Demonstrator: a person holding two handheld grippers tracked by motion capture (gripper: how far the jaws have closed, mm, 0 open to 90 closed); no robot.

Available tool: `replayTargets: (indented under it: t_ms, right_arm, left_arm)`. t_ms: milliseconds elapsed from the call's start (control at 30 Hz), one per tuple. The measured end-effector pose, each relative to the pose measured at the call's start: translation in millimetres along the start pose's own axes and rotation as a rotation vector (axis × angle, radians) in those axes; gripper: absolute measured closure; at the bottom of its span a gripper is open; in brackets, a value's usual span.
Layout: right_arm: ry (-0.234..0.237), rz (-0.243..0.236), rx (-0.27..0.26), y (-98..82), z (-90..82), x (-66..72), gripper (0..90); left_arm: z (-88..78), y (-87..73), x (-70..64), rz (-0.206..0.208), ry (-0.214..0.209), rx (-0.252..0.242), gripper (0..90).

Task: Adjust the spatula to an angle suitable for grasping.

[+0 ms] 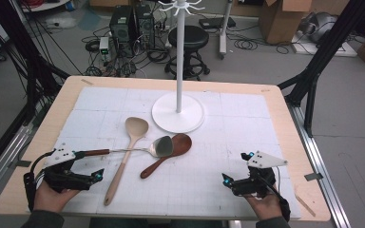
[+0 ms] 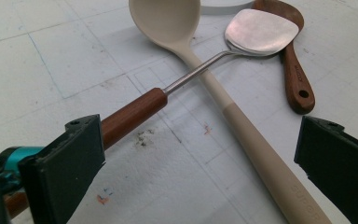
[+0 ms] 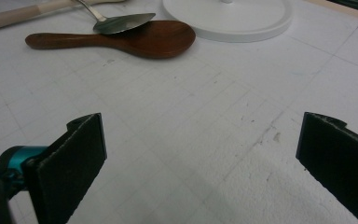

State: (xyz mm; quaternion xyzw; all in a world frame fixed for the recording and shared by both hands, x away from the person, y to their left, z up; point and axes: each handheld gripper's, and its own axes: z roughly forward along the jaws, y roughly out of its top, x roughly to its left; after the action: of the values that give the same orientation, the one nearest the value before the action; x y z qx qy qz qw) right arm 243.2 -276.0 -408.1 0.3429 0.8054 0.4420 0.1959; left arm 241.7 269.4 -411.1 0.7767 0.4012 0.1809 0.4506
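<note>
Steel spatula (image 2: 261,32) sits mid-table over both spoons; we judge pickup unstarted, both grippers wide and empty, left gripper (image 1: 88,165) nearest its wooden handle (image 2: 130,116) to close on.

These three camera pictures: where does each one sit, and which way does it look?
High view: above the table, looking forward and down; both hands show, left gripper and right gripper open.
Left gripper view: rides the left gripper, facing the metal spatula and pale spoon.
Right gripper view: rides the right gripper, facing the dark wooden spoon and white stand base.
Shared: the dark wooden spoon.
</note>
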Motion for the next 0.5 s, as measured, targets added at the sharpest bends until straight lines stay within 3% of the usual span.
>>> replayTargets:
  t_ms: [500]
  right_arm:
    - [0.003, 0.001, -0.001, -0.2, 3.2, -3.4, 0.6]
  left_arm:
    - [2.8, -0.8, 1.8, 0.006, -0.014, 0.010, 2.1]
